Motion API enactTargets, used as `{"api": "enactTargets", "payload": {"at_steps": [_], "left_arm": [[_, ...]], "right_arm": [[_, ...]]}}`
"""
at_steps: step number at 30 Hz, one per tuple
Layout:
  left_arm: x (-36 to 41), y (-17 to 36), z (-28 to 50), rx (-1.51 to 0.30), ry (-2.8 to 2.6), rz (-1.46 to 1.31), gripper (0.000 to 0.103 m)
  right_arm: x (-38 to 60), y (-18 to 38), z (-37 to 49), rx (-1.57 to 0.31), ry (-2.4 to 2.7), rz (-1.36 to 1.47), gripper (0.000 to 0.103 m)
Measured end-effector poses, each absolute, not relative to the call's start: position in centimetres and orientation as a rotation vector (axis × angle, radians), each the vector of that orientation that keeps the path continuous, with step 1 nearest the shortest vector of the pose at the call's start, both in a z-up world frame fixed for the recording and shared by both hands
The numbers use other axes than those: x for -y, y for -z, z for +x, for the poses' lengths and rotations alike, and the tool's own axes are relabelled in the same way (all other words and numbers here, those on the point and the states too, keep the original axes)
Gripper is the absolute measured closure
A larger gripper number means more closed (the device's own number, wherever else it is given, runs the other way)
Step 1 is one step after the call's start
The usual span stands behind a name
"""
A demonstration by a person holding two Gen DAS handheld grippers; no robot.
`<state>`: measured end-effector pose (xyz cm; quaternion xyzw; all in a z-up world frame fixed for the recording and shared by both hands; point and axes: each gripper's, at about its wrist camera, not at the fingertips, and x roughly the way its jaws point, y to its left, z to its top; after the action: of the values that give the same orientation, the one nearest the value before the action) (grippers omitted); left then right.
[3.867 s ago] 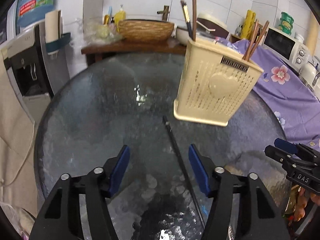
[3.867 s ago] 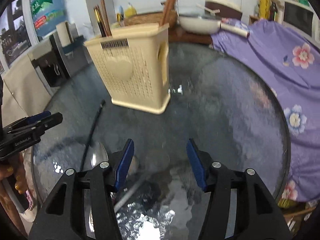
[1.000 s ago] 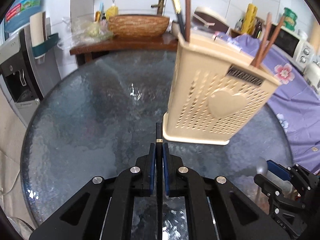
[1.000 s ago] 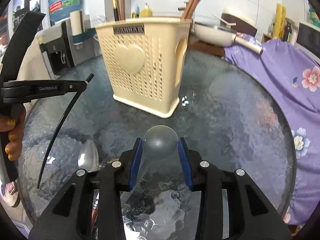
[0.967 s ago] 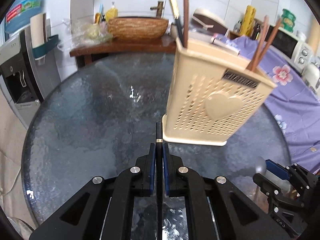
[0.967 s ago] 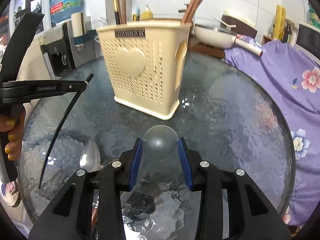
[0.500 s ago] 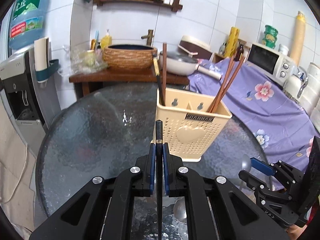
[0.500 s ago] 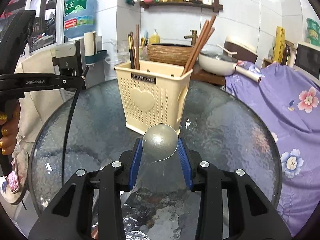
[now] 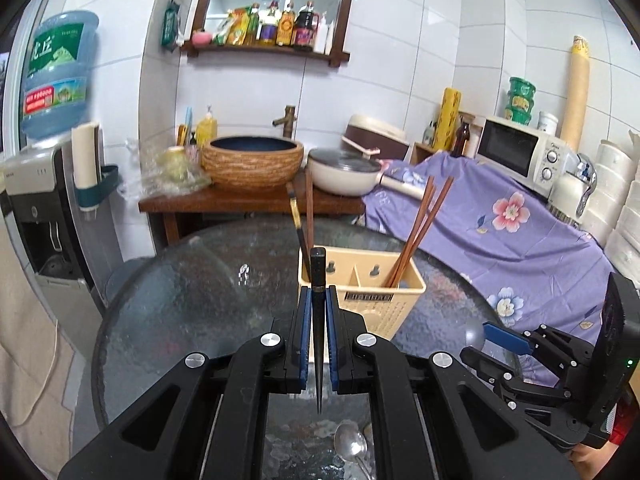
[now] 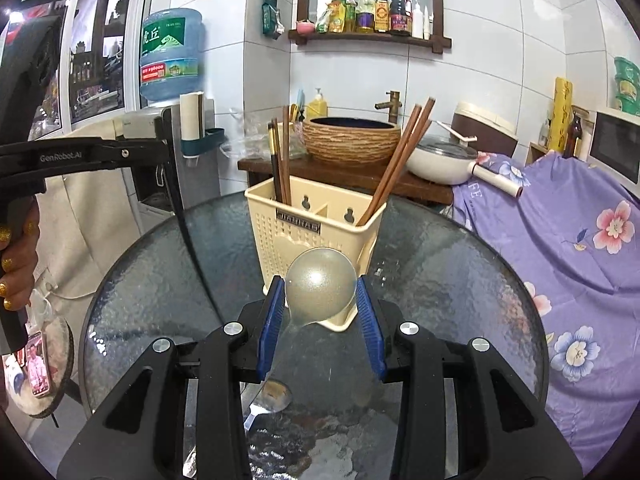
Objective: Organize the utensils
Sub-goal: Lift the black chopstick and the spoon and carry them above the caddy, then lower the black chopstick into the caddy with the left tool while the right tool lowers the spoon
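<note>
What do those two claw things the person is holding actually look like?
Both are matte black plastic with silver screw heads. The left gripper and right gripper carry blue pads on the inner fingers. White "GenRobot.AI" lettering marks the left one's side. The hand has gold-painted nails.

White tiled walls (image 9: 400, 40), wooden wall shelf (image 10: 370, 38), round glass table (image 9: 180, 300), purple floral cloth (image 10: 560, 240).

The right gripper (image 10: 320, 304) is clamped on a silver spoon (image 10: 321, 289), bowl upright between its blue pads (image 10: 271, 315). Beyond stands the cream utensil holder (image 10: 316, 232) on the glass table (image 10: 460, 280), chopsticks (image 10: 396, 160) in its compartments. The left gripper (image 10: 162, 148) grips a black chopstick (image 10: 188, 236). Another spoon (image 10: 272, 394), apparently, lies below.
</note>
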<state>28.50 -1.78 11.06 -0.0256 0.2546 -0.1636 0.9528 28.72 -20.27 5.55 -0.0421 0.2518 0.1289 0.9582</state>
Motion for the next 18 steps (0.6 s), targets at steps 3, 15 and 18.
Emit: {"api": "enactTargets", "payload": {"at_steps": [3,15,18], "left_arm": [[2.0,-12.5,28.5,-0.499,0.347,-0.051,0.096],[3.2,-20.8,31.1,-0.431,0.382,-0.088,0.096],[3.6,-21.8,32.3,-0.422,0.363,-0.096,0.096]], "right_arm": [[20.2,-6.7,29.1,-0.497,-0.261,-0.077,0.066],[19.2,-12.8,33.2,-0.382,-0.173,-0.127,0.066],[19.0,-14.3,35.0,-0.353,-0.139,-0.141,0.066]]}}
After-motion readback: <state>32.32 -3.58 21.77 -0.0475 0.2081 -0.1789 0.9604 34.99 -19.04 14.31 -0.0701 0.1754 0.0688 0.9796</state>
